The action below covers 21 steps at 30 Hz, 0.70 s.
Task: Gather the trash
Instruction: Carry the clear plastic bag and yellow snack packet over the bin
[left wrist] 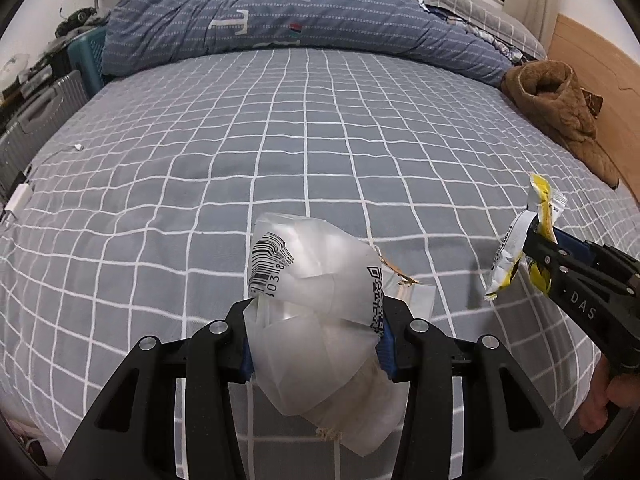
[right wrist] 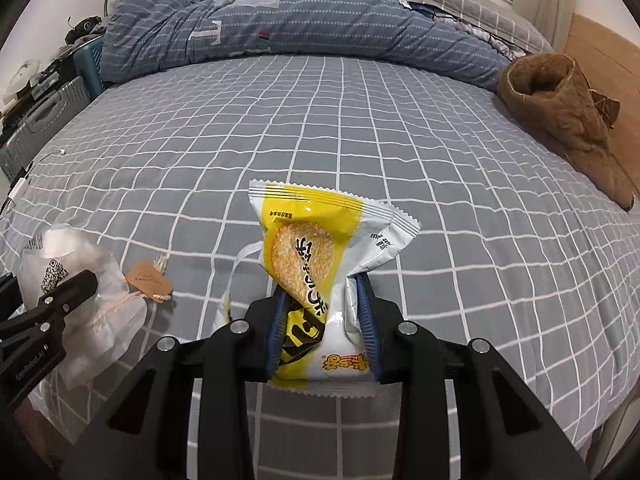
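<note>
Translucent white plastic, a crumpled bag [left wrist: 320, 320] printed with a barcode and a QR code, was clamped between the blue pads of the left gripper [left wrist: 316, 332] and held above the bed [left wrist: 280, 140]. A brown paper tag [right wrist: 149, 279] on a twine string hung beside it. A yellow and white snack wrapper [right wrist: 320, 280] was pinched in the closed jaws of the right gripper [right wrist: 324, 320], also lifted clear of the grey checked sheet. Farther off, a blue striped quilt [left wrist: 280, 12] was heaped at the far end, and a brown fleece garment [right wrist: 560, 112] was seen lying by the wooden headboard [left wrist: 600, 80].
</note>
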Each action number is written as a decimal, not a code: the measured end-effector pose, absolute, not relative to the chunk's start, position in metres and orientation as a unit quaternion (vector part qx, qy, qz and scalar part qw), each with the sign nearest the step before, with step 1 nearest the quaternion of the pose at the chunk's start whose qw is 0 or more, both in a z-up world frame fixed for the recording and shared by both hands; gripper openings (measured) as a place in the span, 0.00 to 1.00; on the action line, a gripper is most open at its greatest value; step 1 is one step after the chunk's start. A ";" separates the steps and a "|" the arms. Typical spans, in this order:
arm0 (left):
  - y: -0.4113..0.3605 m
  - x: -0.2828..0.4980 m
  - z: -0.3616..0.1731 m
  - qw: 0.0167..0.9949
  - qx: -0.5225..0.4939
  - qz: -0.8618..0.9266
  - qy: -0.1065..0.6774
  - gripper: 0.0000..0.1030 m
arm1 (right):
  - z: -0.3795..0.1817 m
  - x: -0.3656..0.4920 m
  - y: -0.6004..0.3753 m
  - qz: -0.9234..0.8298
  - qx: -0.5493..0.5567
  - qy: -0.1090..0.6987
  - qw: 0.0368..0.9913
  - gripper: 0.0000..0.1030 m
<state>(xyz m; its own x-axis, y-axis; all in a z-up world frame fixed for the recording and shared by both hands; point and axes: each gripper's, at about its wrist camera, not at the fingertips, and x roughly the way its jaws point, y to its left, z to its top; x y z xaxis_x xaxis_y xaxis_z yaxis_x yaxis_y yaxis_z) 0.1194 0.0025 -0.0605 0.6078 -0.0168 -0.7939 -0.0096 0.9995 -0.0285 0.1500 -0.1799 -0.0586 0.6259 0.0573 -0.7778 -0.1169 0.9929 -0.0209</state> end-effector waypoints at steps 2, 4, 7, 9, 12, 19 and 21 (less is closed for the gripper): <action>0.001 0.112 -0.059 0.897 -0.012 -0.003 0.442 0.43 | -0.056 0.144 -0.181 0.048 -0.033 0.429 0.902 0.31; 0.000 0.106 -0.059 0.896 -0.014 -0.003 0.445 0.43 | -0.053 0.137 -0.183 0.047 -0.030 0.428 0.902 0.31; 0.000 0.097 -0.059 0.894 -0.015 -0.002 0.447 0.43 | -0.049 0.125 -0.183 0.051 -0.024 0.428 0.902 0.31; 0.000 0.092 -0.057 0.895 -0.017 -0.001 0.445 0.43 | -0.047 0.119 -0.180 0.052 -0.027 0.426 0.903 0.31; -0.001 0.084 -0.052 0.897 -0.020 0.000 0.441 0.43 | -0.043 0.109 -0.177 0.055 -0.031 0.424 0.904 0.31; -0.005 0.064 -0.043 0.899 -0.015 -0.004 0.437 0.43 | -0.038 0.085 -0.177 0.056 -0.033 0.421 0.905 0.31; -0.005 0.059 -0.041 0.900 -0.015 -0.005 0.435 0.43 | -0.036 0.077 -0.178 0.054 -0.034 0.420 0.905 0.31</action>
